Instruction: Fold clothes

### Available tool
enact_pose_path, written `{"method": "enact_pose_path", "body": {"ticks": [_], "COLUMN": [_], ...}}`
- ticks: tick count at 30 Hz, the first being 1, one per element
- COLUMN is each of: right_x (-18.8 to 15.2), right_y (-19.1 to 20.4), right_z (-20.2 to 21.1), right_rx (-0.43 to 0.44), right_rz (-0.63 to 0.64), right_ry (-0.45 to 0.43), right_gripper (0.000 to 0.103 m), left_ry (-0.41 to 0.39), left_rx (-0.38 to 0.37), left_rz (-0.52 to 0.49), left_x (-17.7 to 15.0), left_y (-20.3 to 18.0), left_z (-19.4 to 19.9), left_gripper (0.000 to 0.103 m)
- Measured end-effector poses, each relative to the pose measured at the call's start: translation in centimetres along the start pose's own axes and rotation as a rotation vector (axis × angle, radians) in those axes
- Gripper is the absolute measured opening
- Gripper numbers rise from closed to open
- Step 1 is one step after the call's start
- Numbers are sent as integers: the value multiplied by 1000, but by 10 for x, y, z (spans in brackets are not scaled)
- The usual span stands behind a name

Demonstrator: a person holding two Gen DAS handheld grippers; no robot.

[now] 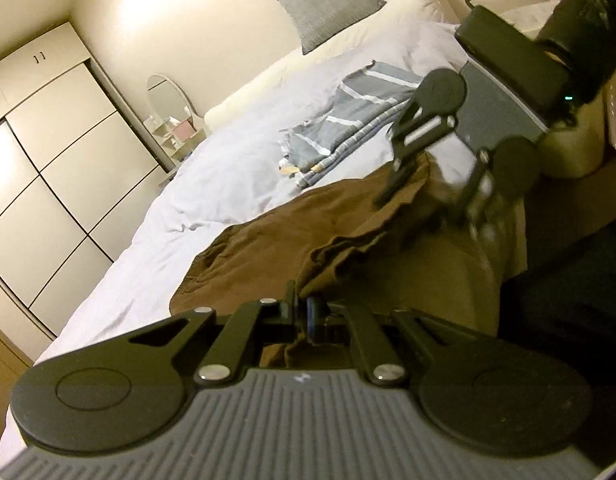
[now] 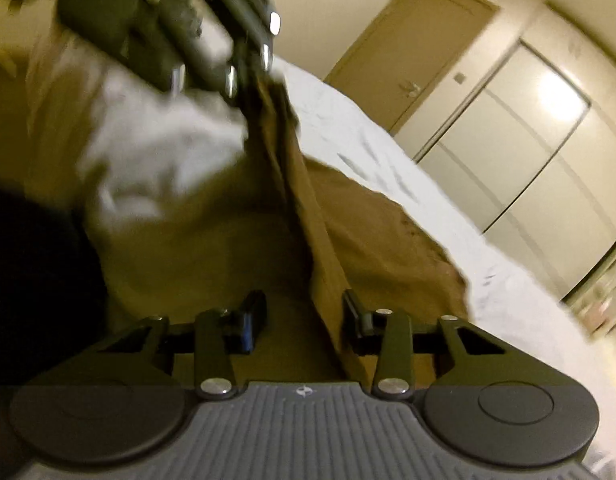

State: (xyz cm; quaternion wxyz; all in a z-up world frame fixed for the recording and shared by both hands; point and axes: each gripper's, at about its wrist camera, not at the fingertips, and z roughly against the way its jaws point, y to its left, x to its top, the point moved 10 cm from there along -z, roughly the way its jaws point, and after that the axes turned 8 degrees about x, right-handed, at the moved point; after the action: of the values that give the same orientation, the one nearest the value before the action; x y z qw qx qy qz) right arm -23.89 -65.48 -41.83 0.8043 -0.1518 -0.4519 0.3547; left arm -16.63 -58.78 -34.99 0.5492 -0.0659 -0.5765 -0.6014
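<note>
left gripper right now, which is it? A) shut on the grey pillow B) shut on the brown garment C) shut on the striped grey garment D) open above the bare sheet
B: in the left wrist view the left gripper has its jaws closed with an edge of the brown garment pinched between them; the striped grey garment lies untouched farther up the bed.

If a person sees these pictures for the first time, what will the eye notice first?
First, the brown garment spread across the white bed, one edge pinched in the shut left gripper. The right gripper straddles a raised fold with its fingers apart. Behind lies a folded grey striped garment.
</note>
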Motion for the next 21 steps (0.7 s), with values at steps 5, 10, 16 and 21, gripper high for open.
{"method": "enact_pose_path", "body": {"ticks": [5, 10, 16, 21], "right_x": [-57, -79, -60, -38], "right_y": [-48, -66, -64, -29], "right_z": [6, 5, 33, 77], "right_rx": [-131, -118, -116, -67], "right_rz": [95, 161, 136, 123], "right_ry": [118, 187, 173, 161], "right_gripper": [22, 0, 2, 2], "left_ry": [15, 24, 27, 36], "left_rx": [2, 8, 7, 2], "left_rz": [16, -2, -2, 39], "left_x": [-7, -8, -3, 0], "left_y": [6, 3, -2, -16], "left_z": [-2, -1, 46, 104], "left_gripper": [3, 2, 1, 1]}}
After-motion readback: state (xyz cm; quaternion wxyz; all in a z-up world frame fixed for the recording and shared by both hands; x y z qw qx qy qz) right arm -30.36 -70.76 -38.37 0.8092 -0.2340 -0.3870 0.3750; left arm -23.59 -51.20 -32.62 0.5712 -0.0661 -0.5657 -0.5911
